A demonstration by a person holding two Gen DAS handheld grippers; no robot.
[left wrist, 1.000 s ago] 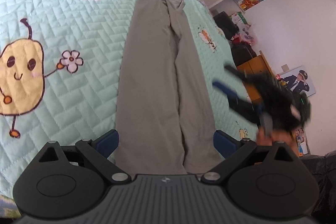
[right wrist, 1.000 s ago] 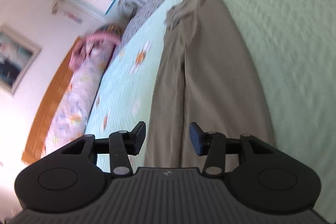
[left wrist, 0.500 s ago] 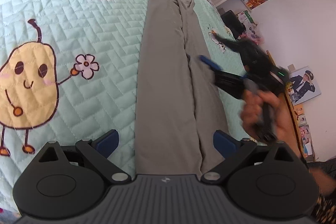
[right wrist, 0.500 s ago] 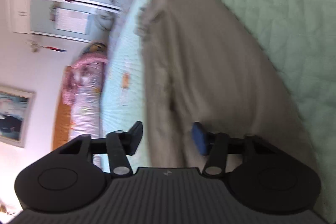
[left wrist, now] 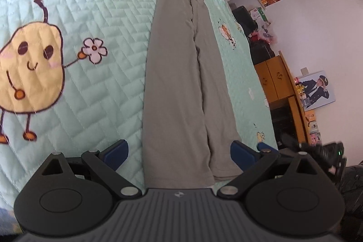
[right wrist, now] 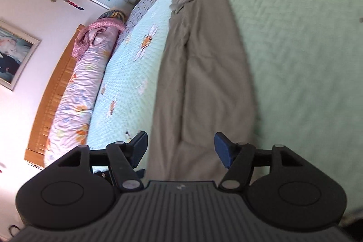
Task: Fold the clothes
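Since the earlier frame the right hand-held gripper [right wrist: 180,146] has just been widening its jaws, empty, and has dropped to the lower right edge of the left wrist view. Left to right, the quilted mint bed cover [left wrist: 95,10], then the long, soft grey trousers [left wrist: 177,74], legs together, filling frame centre. Both the left hand-held gripper [left wrist: 179,151], spread wide and holding nothing, and the right should, I judge, pinch the limp hem corners evenly.
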